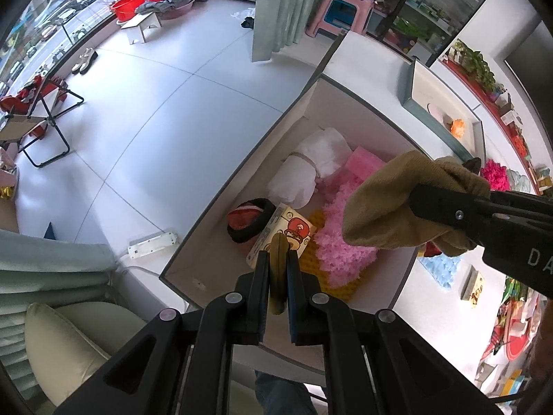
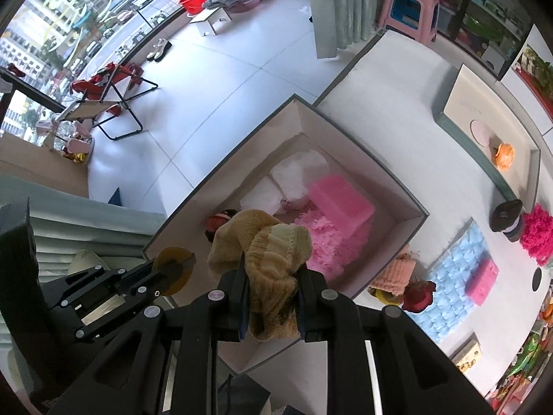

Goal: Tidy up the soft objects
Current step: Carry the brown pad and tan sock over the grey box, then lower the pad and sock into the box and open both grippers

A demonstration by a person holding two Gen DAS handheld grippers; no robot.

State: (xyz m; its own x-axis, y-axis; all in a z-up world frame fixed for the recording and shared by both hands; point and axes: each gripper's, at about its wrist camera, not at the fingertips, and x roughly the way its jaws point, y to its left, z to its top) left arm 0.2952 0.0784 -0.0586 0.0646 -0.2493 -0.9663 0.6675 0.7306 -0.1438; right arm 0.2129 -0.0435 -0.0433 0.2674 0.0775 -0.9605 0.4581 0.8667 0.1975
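Observation:
An open white box (image 2: 408,204) sits on the table and holds a white cloth bundle (image 1: 311,166), a pink sponge (image 2: 342,200), a pink fluffy piece (image 1: 342,242), a red-and-black band (image 1: 247,223), a cartoon-printed pack (image 1: 287,235) and a yellow mat (image 1: 331,288). Over the box's near corner my left gripper (image 1: 278,256) is shut on a thin round yellow pad (image 2: 174,269), which looks edge-on in the left wrist view. My right gripper (image 2: 273,273) is shut on a bunched tan knit piece (image 2: 266,242) hanging above the box.
On the table right of the box lie a blue bubbled mat (image 2: 456,269) with a pink block (image 2: 482,278), a peach knit item (image 2: 397,273), a magenta fluffy ball (image 2: 537,235) and a dark cup (image 2: 506,214). A grey tray (image 2: 459,128) stands farther back. Floor and a folding chair (image 2: 114,103) are left.

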